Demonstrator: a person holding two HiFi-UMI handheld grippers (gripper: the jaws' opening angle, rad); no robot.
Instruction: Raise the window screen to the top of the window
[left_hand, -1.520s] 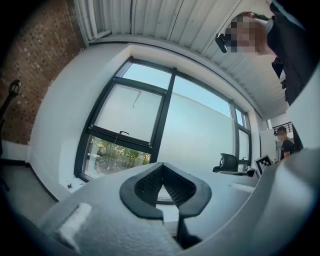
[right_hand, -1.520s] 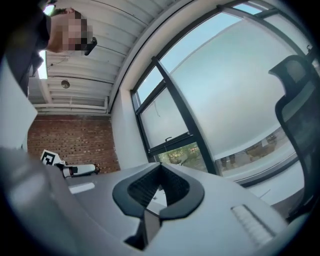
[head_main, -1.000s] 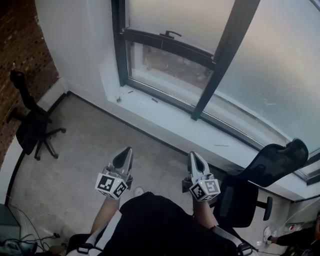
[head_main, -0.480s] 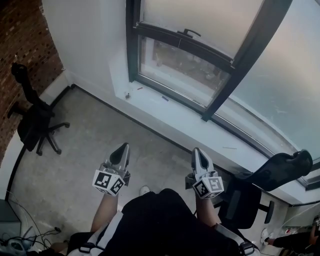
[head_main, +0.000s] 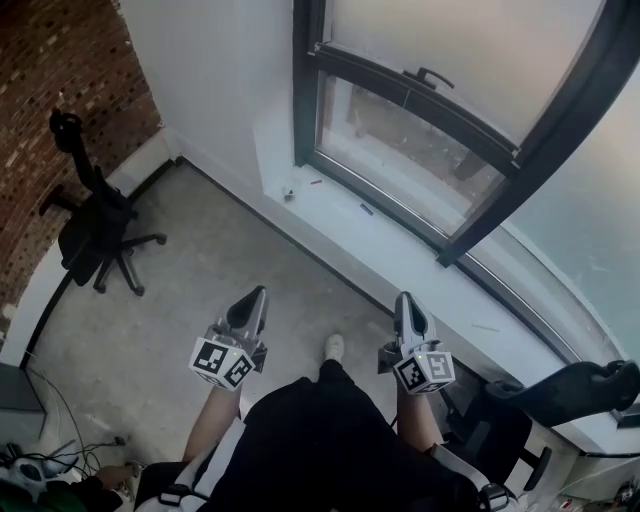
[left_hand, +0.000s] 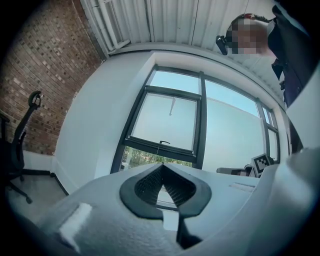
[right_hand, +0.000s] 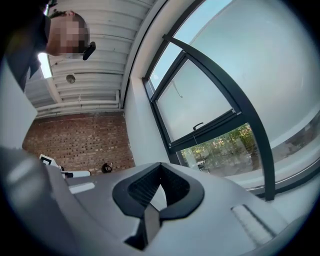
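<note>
Left gripper (head_main: 254, 300) and right gripper (head_main: 407, 303) both clenched empty, held side by side over the floor (head_main: 170, 330), well apart from the window screen (head_main: 450, 40), its handled bottom bar (head_main: 420, 95) low above the sill (head_main: 350, 225).

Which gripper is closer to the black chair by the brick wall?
Left. The left gripper is right of the black chair; the right gripper is farther right, beyond the left one.

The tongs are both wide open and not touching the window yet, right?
Not quite. Both the left tongs and the right tongs are shut and empty, as the two gripper views show. They are not touching the window yet.
</note>
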